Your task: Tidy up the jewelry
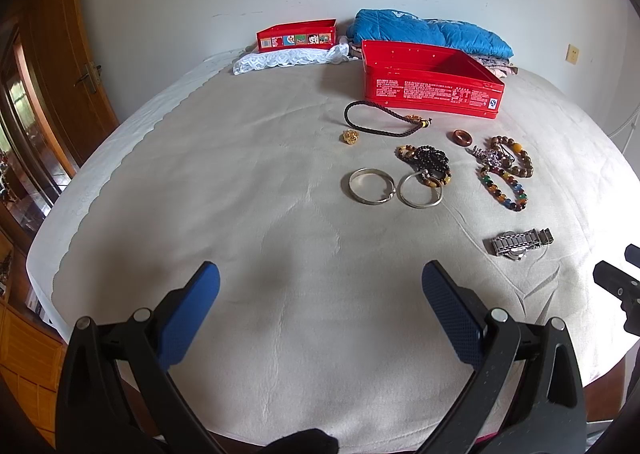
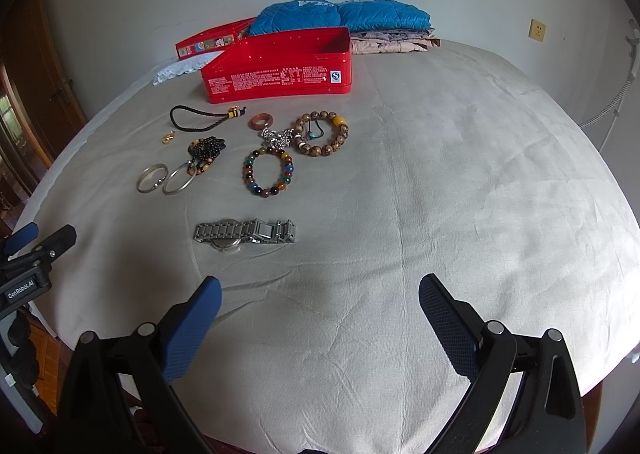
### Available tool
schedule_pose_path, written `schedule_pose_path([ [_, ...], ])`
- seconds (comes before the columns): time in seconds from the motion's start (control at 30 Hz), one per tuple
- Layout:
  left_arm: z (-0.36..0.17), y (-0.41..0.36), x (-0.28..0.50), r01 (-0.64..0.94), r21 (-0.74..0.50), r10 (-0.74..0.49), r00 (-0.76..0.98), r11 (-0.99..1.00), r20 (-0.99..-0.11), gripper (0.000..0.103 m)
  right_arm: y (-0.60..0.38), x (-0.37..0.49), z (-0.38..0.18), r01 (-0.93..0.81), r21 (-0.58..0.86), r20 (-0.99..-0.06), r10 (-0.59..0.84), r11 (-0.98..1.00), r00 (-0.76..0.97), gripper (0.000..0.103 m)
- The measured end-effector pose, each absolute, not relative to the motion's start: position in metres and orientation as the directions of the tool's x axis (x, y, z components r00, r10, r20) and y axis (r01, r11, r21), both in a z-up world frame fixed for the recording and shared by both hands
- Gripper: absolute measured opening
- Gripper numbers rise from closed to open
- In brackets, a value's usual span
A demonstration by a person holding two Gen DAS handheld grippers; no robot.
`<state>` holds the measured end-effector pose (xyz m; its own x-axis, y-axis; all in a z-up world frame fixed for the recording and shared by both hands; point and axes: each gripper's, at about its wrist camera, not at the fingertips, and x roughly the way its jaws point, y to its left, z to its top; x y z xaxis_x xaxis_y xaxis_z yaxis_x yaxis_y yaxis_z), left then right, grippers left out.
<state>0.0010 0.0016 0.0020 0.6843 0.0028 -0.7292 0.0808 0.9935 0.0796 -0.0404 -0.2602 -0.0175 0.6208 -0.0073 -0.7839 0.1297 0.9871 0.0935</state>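
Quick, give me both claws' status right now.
Left claw: open, holding nothing, above the bed sheet.
Right claw: open, holding nothing, short of the silver watch.

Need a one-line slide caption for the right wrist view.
Open right gripper hovers over bed; steel watch, bead bracelets and bangles lie before open red tin.

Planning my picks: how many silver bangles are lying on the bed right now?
2. Both silver bangles lie side by side left of the other jewelry: the left bangle and the right bangle, which sits against the dark bead pile. Nothing seems to hide more.
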Motion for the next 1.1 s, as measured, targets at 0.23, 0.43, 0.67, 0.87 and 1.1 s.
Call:
schedule_pose_path([
  [0.23,0.0022,0.0016,0.0011,0.08,0.08,0.003,0.684,0.994,-0.729,0.1,-0.26,-0.0399,-0.0177,0.13,0.092,-0.785,-0.008,0.987,0.619,0.099],
  [0.43,0.0036,0.0019,0.0003,0.08,0.081,0.004,0.684,0.994,-0.73,0.1,-0.2594,-0.0384,-0.0185,0.132,0.093,-0.787,-0.009,0.987,0.617,0.099],
  [0.67,0.0034,0.0018,0.0002,0.08,0.081,0.004,0.684,0.993,-0.73,0.1,-0.2589,-0.0384,-0.0187,0.132,0.092,-0.786,-0.009,0.987,0.618,0.099],
  [0.87,0.0043,0.0036,0.0014,0.078,0.08,0.005,0.683,0.994,-0.73,0.1,-0.2589,-0.0382,-0.0185,0.132,0.091,-0.786,-0.01,0.987,0.618,0.099],
  [1.1,0.0046,0.0047,0.0004,0.08,0.08,0.003,0.683,0.994,-0.731,0.1,-0.26,-0.039,-0.0195,0.132,0.093,-0.788,-0.008,0.987,0.616,0.099],
])
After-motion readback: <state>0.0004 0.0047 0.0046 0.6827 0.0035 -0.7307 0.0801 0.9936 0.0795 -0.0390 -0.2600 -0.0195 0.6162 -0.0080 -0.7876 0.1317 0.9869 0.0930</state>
